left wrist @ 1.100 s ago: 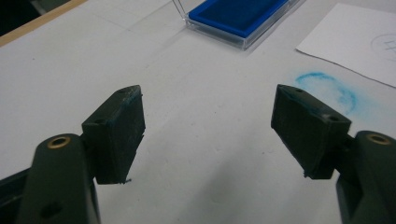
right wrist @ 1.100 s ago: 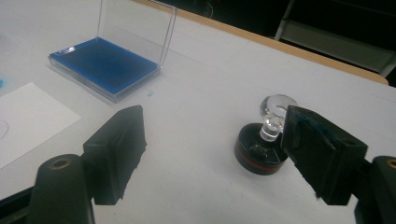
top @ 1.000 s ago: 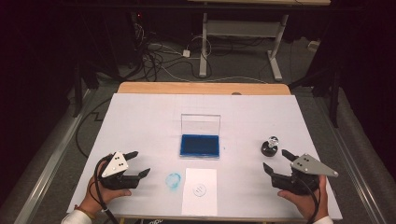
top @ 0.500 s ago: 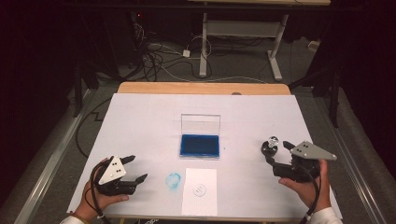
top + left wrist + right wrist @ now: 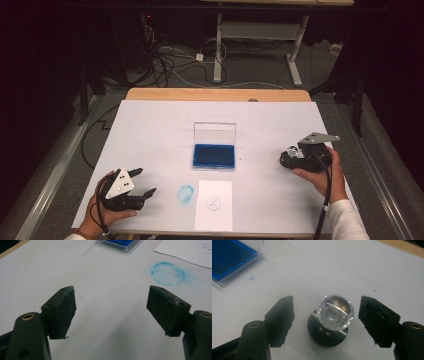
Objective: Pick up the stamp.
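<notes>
Within the last second the right hand-held gripper [image 5: 289, 159] had travelled from the near right edge of the counter [image 5: 150, 130] forward and inward to the stamp [image 5: 332, 321], and its jaws had just been closing with the stamp between them. In the right gripper view the stamp stood upright on the white surface, its clear faceted knob above a dark round base, centred in the gap; both pads were apart from it, so the gripper was not yet clenched on anything. That suggested the pick-up of the stamp was the step in hand, with only the final squeeze left before it could be carried to the ink pad [image 5: 214, 156] or the paper [image 5: 213, 205]. The ink pad lay open in the middle of the counter, lid upright behind it; the paper, already bearing a faint round print, lay just in front of it, beside a blue smudge [image 5: 185, 192] on the counter. The right hand held its gripper low and roughly level, pointing leftward across the counter, the grey plate on top. The left hand-held gripper [image 5: 145, 183] had kept its place at the near left, resting low and pointing toward the smudge; its jaws had just been opening and stood released, with nothing between them.
</notes>
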A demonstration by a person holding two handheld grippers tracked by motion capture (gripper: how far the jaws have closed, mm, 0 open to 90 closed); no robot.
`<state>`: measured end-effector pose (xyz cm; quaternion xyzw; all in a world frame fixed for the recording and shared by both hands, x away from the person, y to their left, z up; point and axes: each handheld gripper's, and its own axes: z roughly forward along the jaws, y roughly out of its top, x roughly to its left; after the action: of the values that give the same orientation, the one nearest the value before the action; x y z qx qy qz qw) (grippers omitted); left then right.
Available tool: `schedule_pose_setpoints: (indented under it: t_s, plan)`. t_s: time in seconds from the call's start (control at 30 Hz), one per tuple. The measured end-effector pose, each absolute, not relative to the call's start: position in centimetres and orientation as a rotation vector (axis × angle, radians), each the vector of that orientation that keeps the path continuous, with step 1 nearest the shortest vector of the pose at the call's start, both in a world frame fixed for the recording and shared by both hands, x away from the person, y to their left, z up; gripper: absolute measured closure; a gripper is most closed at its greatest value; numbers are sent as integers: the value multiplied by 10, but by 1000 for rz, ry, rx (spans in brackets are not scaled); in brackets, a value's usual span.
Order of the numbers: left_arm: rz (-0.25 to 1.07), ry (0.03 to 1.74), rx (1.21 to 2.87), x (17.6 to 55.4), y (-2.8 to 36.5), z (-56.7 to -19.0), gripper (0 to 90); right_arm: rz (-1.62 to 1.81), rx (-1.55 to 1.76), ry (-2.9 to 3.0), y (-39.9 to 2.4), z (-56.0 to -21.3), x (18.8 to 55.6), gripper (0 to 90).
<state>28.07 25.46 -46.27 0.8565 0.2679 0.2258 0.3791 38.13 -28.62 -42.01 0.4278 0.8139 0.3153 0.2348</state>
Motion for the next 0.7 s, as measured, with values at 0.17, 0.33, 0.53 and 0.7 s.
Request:
schedule_pose_setpoints:
  t_s: [0.17,0.33,0.53,0.7]
  plan:
    - [570,681,2199,282,254,-464,228,845,1166,2259,-287,-425,388,419]
    - [564,686,2205,283,254,-465,228,858,1164,2241,-289,-426,388,507]
    - [567,678,2221,283,252,-466,229,857,1192,2239,-294,-428,389,548]
    - [563,674,2226,283,251,-467,229,869,1198,2235,-294,-429,389,545]
